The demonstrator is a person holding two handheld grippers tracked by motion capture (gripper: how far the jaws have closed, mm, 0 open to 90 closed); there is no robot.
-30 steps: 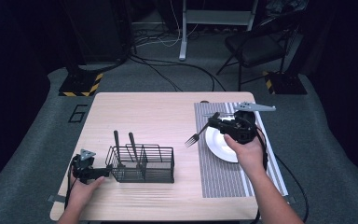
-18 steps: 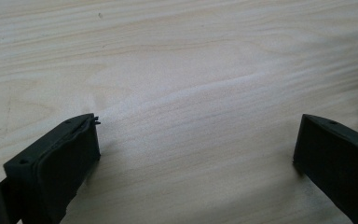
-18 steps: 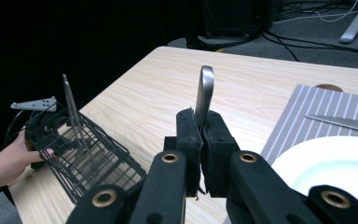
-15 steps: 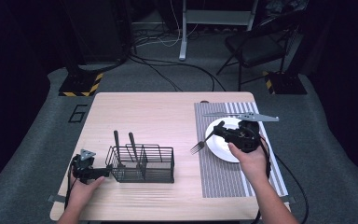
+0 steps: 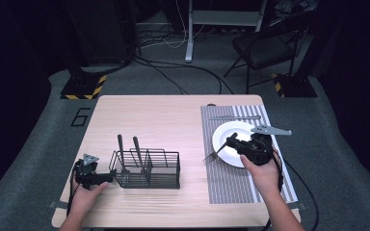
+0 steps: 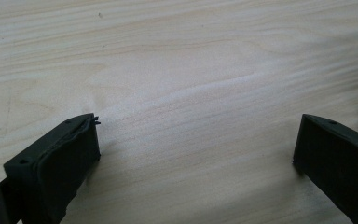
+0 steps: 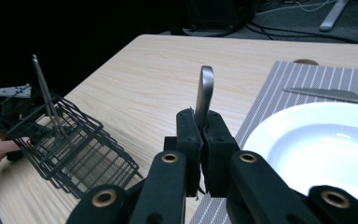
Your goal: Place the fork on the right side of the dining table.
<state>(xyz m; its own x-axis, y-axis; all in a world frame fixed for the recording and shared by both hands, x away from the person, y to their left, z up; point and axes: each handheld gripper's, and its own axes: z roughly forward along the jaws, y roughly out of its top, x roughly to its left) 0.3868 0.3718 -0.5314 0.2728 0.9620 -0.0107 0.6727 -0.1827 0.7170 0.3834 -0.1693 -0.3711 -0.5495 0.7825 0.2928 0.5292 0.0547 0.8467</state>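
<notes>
Fork [image 5: 215, 155] lay clamped in the right gripper [image 5: 231, 141], its jaws pressed tight on the handle. Its long axis ran slantwise across the table [image 5: 173, 115] in the high view, tines down and to the left over the left edge of the mat [image 5: 226, 185], handle rising toward the gripper above the left rim of the plate [image 5: 224, 131]. In the right gripper view the handle end [image 7: 205, 93] stood up between the closed jaws, tilted a little to the right.

Behind the plate a knife [image 5: 235, 117] lay across the mat, well apart from the fork. To the left stood a wire caddy [image 5: 147, 169] with two utensil handles [image 5: 120, 151] upright in its left compartments. The left gripper [image 5: 107, 178] sat just beside the caddy's left end, its jaws wide apart with bare wood between them in the left gripper view; whether it touched the wire I could not tell.

Between fork tines and caddy stretched open tabletop with nothing lying on it. The caddy's right compartments looked free. The mat reached nearly to the table's right and near edges, and the caddy stood close to the near edge
</notes>
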